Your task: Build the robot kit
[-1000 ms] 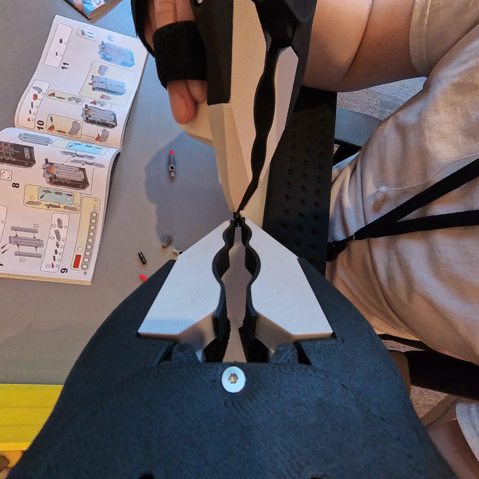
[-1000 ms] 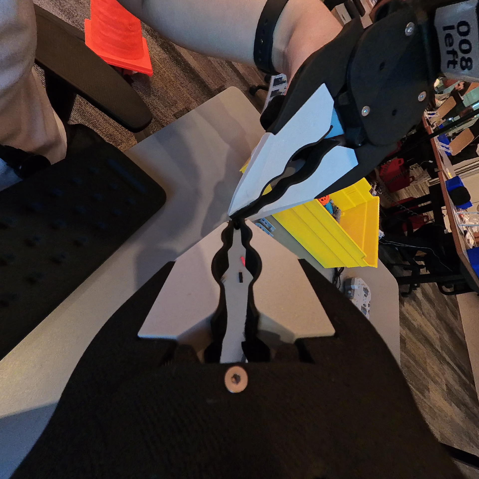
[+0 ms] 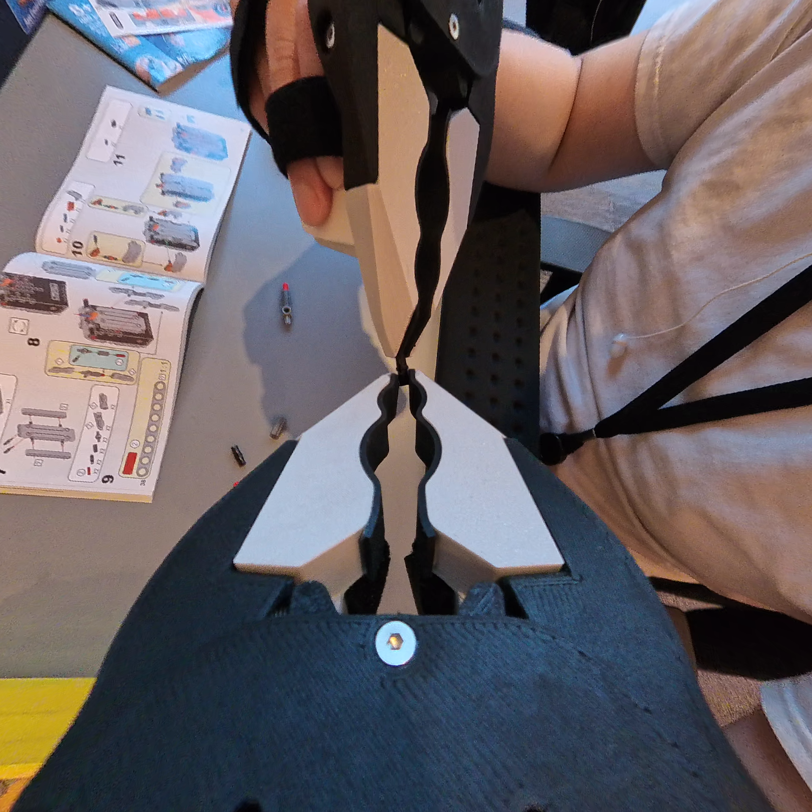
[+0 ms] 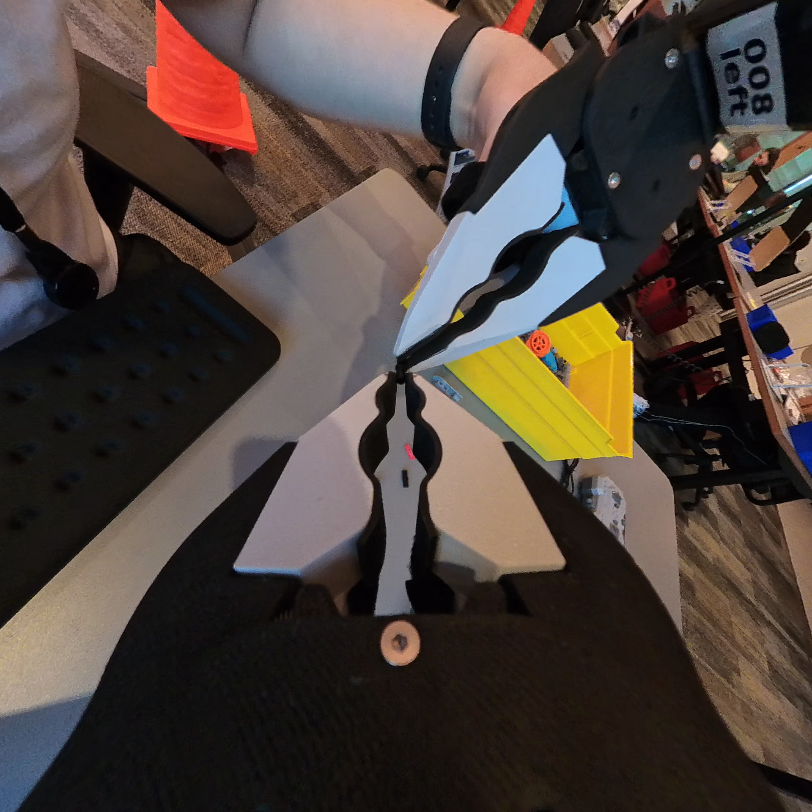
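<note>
My left gripper (image 3: 402, 378) and right gripper (image 4: 400, 380) meet tip to tip above the grey table (image 3: 66, 571). A tiny black piece (image 3: 401, 368) sits pinched between both pairs of tips; it also shows in the right wrist view (image 4: 400, 371). Its shape is mostly hidden. In the left wrist view the right gripper (image 3: 402, 359) comes down from above, held by a hand in a black strap. In the right wrist view the left gripper (image 4: 399, 363) comes in from the upper right.
An open instruction booklet (image 3: 110, 285) lies on the left, with a blue box (image 3: 154, 39) beyond it. Loose small pins (image 3: 285, 303) (image 3: 237, 454) lie on the table. A yellow bin (image 4: 549, 395) stands at the table's edge. A black chair armrest (image 4: 110, 395) and a person's lap are close by. The tips of both grippers are at nearly the same place.
Both grippers stay tip to tip on the small piece. The left wrist view has shifted a little, so the booklet sits lower in the picture.
</note>
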A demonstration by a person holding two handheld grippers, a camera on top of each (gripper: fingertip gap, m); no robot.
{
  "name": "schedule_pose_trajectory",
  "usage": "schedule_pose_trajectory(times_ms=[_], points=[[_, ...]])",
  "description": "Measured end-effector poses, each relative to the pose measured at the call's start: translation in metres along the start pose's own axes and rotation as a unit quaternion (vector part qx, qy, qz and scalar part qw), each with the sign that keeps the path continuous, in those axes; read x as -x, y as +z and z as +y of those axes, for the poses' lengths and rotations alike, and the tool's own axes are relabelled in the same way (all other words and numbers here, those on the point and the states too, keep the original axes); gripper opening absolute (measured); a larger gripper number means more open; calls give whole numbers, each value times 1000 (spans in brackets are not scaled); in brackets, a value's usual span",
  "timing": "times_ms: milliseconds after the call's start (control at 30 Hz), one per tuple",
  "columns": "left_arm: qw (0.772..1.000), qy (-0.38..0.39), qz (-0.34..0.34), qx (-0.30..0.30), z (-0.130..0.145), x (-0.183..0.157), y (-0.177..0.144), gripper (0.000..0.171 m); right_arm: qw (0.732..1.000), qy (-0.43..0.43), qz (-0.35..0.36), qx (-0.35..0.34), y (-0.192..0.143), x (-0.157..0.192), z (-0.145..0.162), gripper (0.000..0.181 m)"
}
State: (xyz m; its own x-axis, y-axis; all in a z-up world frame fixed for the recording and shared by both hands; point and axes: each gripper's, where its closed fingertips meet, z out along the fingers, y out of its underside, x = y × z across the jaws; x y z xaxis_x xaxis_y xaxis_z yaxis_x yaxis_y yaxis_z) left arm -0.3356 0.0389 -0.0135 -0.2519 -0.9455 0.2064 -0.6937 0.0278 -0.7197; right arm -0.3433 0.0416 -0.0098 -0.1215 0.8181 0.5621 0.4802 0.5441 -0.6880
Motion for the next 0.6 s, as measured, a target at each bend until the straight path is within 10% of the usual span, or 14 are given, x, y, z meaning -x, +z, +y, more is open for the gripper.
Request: schedule_pose_trajectory(times_ms=[333,600], points=[[989,-11,-36,-143,-35,2,-33,15,997,-9,72,-22,-22,-25,-11,3],[931,27,-106,-348,-58,-1,-73,24,986,15,149,-72,-49,-53,-26,3]])
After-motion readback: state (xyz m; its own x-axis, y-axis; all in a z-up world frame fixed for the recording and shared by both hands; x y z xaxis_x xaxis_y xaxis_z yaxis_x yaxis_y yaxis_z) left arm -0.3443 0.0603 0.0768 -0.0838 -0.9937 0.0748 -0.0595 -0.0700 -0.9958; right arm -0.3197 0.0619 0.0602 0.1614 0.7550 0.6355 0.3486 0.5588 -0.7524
